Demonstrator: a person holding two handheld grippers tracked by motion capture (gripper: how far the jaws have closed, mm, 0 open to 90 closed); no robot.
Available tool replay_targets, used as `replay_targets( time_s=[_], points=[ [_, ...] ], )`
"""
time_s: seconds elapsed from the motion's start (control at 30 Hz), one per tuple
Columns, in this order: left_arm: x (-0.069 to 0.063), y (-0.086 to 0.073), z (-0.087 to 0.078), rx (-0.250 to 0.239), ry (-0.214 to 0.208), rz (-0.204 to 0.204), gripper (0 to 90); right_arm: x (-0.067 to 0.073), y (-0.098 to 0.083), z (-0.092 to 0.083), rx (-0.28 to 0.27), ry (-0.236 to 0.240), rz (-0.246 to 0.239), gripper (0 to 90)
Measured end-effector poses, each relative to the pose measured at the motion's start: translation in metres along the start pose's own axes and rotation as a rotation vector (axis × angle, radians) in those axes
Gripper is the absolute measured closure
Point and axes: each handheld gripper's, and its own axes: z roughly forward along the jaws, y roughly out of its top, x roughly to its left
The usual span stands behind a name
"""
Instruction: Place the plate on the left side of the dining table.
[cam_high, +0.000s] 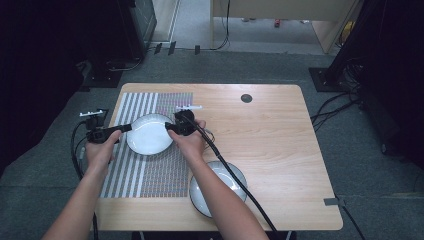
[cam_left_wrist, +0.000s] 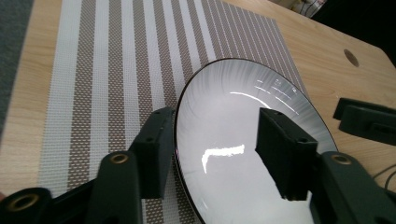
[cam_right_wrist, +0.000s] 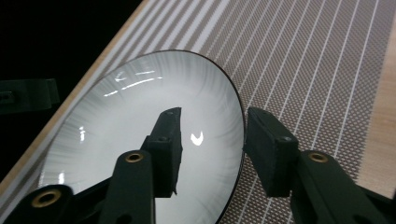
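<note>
A white plate with a thin dark rim lies on a striped placemat. My left gripper is at its left rim and my right gripper at its right rim. In the left gripper view the open left gripper straddles the plate rim, one jaw over the mat, the other over the dish. In the right gripper view the open right gripper straddles the opposite edge of the plate the same way. Neither pair of jaws is closed on the rim.
A second white plate sits near the table's front edge, partly under the person's right forearm. The wooden table has a dark round hole at the back. A black cable trails from the right gripper across that plate.
</note>
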Motion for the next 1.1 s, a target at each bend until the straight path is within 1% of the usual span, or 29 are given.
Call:
replay_targets(
  time_s=[0.03, 0.07, 0.1, 0.13, 0.17, 0.2, 0.23, 0.27, 0.3, 0.33, 0.37, 0.4, 0.43, 0.47, 0.5, 0.53, 0.57, 0.67, 0.7, 0.73, 0.83, 0.9, 0.93, 0.97, 1.1],
  points=[
    [-0.001, 0.000, -0.002, -0.008, -0.005, 0.005, 45.1, 0.000, 0.000, 0.000, 0.000, 0.000, 0.000, 50.5],
    [-0.002, 0.000, -0.005, -0.013, -0.004, 0.012, 39.3, 0.001, 0.003, -0.009, 0.009, 0.004, -0.032, 47.7],
    [-0.003, 0.000, -0.006, -0.016, -0.002, 0.017, 39.3, 0.001, 0.003, -0.009, 0.009, 0.004, -0.032, 47.7],
    [-0.004, 0.000, -0.008, -0.023, -0.008, 0.018, 35.7, 0.002, 0.005, -0.015, 0.012, 0.016, -0.052, 42.2],
    [-0.005, 0.000, -0.011, -0.031, -0.022, 0.016, 35.7, 0.002, 0.005, -0.015, 0.012, 0.016, -0.052, 42.2],
    [-0.008, -0.002, -0.017, -0.062, -0.049, 0.015, 32.6, 0.000, 0.006, -0.024, 0.019, 0.037, -0.065, 40.0],
    [-0.008, -0.002, -0.017, -0.062, -0.049, 0.015, 31.9, 0.000, 0.006, -0.024, 0.019, 0.037, -0.065, 40.0],
    [-0.012, -0.006, -0.022, -0.078, -0.072, 0.039, 29.9, -0.001, 0.006, -0.034, 0.008, 0.054, -0.069, 37.8],
    [-0.012, -0.006, -0.022, -0.078, -0.072, 0.039, 28.6, -0.003, 0.006, -0.038, 0.003, 0.055, -0.072, 36.9],
    [-0.015, -0.007, -0.024, -0.084, -0.078, 0.052, 28.6, -0.003, 0.006, -0.038, 0.003, 0.055, -0.072, 36.9],
    [-0.018, -0.009, -0.026, -0.089, -0.084, 0.058, 27.9, -0.006, 0.004, -0.047, 0.012, 0.049, -0.109, 34.1],
    [-0.021, -0.011, -0.028, -0.094, -0.094, 0.065, 27.9, -0.006, 0.004, -0.047, 0.012, 0.049, -0.109, 34.1],
    [-0.024, -0.012, -0.031, -0.100, -0.105, 0.077, 27.2, -0.009, 0.002, -0.056, 0.003, 0.039, -0.115, 34.4],
    [-0.027, -0.014, -0.033, -0.107, -0.113, 0.088, 27.2, -0.009, 0.002, -0.056, 0.003, 0.039, -0.115, 34.4],
    [-0.030, -0.016, -0.035, -0.111, -0.117, 0.098, 26.7, -0.011, 0.002, -0.060, 0.001, 0.037, -0.116, 34.4],
    [-0.033, -0.018, -0.036, -0.115, -0.117, 0.110, 26.5, -0.014, 0.000, -0.069, -0.012, 0.047, -0.110, 34.0],
    [-0.037, -0.020, -0.038, -0.119, -0.114, 0.121, 26.5, -0.014, 0.000, -0.069, -0.012, 0.047, -0.110, 34.0],
    [-0.046, -0.025, -0.042, -0.128, -0.114, 0.150, 26.4, -0.017, -0.003, -0.082, -0.028, 0.049, -0.104, 34.0],
    [-0.049, -0.027, -0.043, -0.132, -0.115, 0.158, 26.2, -0.019, -0.004, -0.090, -0.039, 0.047, -0.109, 33.9],
    [-0.052, -0.029, -0.044, -0.132, -0.110, 0.164, 26.2, -0.019, -0.004, -0.090, -0.039, 0.047, -0.109, 33.9],
    [-0.060, -0.034, -0.046, -0.124, -0.074, 0.203, 26.2, -0.021, -0.007, -0.103, -0.053, 0.036, -0.130, 33.8],
    [-0.065, -0.039, -0.046, -0.118, -0.059, 0.224, 26.3, -0.023, -0.009, -0.112, -0.059, 0.031, -0.131, 33.7],
    [-0.066, -0.040, -0.046, -0.119, -0.061, 0.225, 26.3, -0.026, -0.011, -0.120, -0.069, 0.029, -0.131, 33.4],
    [-0.068, -0.042, -0.047, -0.121, -0.066, 0.223, 26.3, -0.026, -0.011, -0.120, -0.069, 0.029, -0.131, 33.4],
    [-0.072, -0.048, -0.051, -0.130, -0.064, 0.223, 26.1, -0.033, -0.016, -0.136, -0.085, 0.019, -0.134, 32.4]
  ],
)
